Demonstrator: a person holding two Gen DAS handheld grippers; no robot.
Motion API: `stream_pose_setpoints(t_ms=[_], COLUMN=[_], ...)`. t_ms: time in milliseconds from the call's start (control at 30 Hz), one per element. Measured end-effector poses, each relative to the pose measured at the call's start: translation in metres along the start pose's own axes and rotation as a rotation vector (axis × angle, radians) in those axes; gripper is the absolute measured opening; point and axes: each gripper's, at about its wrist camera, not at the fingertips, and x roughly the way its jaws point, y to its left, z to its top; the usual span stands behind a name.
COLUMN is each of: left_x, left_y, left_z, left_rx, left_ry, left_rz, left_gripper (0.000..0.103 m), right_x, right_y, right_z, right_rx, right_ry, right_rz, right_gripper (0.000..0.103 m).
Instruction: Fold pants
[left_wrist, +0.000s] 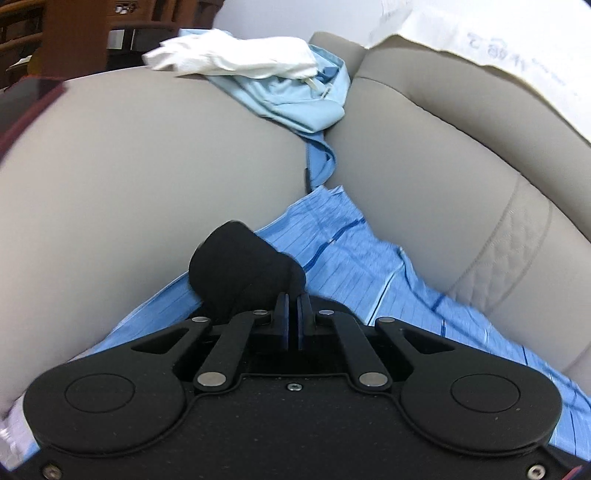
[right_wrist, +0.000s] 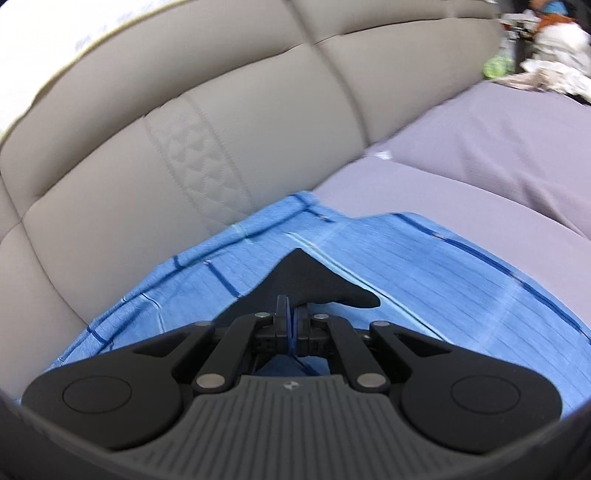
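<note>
Black fabric, the pants (left_wrist: 240, 266), bunches out of my left gripper (left_wrist: 294, 299), whose jaws are shut on it. In the right wrist view a black pointed flap of the pants (right_wrist: 314, 277) sticks out of my right gripper (right_wrist: 291, 310), also shut on it. Both hold the pants over a blue striped cloth (left_wrist: 351, 258) (right_wrist: 406, 266) spread on a grey sofa seat (left_wrist: 129, 166). Most of the pants is hidden below the grippers.
The sofa backrest (right_wrist: 221, 110) is grey leather with a quilted strip. A light blue garment (left_wrist: 295, 99) and a white cloth (left_wrist: 229, 55) lie on the seat at the back. A purple-grey sheet (right_wrist: 498, 155) lies to the right, with clutter (right_wrist: 546, 44) beyond.
</note>
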Motion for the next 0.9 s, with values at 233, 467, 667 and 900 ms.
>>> stream_pose_setpoints(t_ms=[233, 467, 667, 900], left_x=[-0.035, -0.074, -0.081, -0.060], left_y=[0.040, 0.064, 0.076, 0.099], left_z=[-0.058, -0.067, -0.079, -0.102], left_rx=[0.049, 0.048, 0.096, 0.078], left_ry=[0.059, 0.033, 0.058, 0.152], left_rz=[0.010, -0.019, 0.014, 0.062], left_gripper=[0.004, 0.003, 0.003, 0.004], right_x=[-0.044, -0.068, -0.084, -0.084], right_y=[-0.055, -0.079, -0.079, -0.084], right_z=[-0.050, -0.065, -0.082, -0.108], right_rx=[0.021, 0.070, 0.034, -0.048], right_ry=[0.009, -0.013, -0.059, -0.022], right_rz=[-0.077, -0.088, -0.154, -0.236], right_gripper=[0.003, 0.003, 0.003, 0.003])
